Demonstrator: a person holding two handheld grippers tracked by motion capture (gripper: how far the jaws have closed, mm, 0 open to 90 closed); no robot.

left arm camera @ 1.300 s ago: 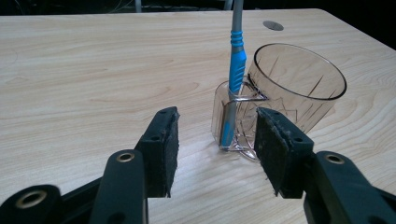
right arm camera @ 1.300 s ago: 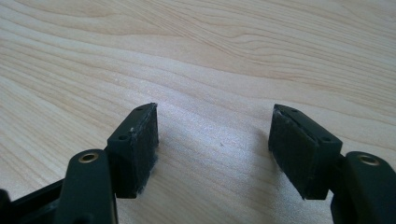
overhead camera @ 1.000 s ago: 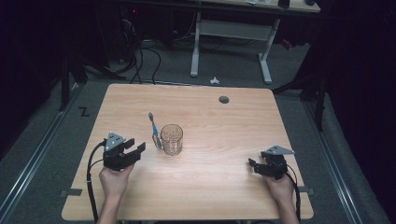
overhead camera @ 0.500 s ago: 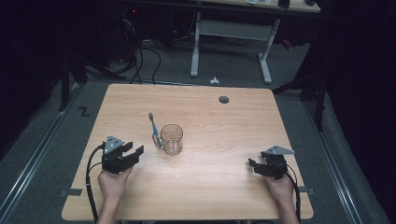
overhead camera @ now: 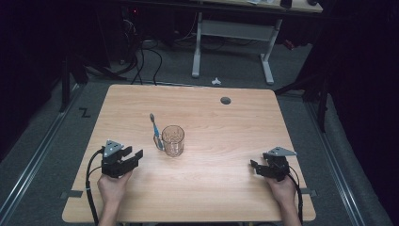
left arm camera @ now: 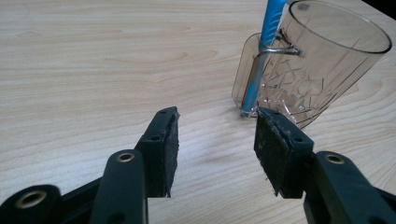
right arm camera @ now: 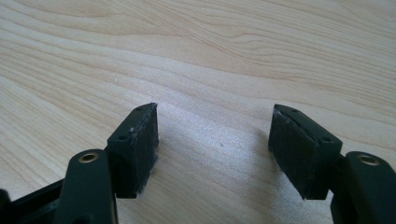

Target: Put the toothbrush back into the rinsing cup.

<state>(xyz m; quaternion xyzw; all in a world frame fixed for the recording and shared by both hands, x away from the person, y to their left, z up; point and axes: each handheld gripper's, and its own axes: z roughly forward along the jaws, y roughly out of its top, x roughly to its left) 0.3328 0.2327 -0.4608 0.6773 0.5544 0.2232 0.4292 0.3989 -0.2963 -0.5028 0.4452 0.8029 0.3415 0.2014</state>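
Left gripper released beside the cup and toothbrush; right gripper released too, well apart from both.

From my left gripper, near the counter's left edge, the clear cup stands just ahead and a little right, mid-counter. The blue toothbrush leans upright against its near wall, long axis steep, foot on the wood just before my right-hand pad. My left hand is the nearer. No writing I can read; the cup's pattern is perhaps only cut glass.

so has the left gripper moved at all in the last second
Yes, slightly. In the high view the left gripper has slid a little toward the near table edge, away from the glass cup, which stayed put.
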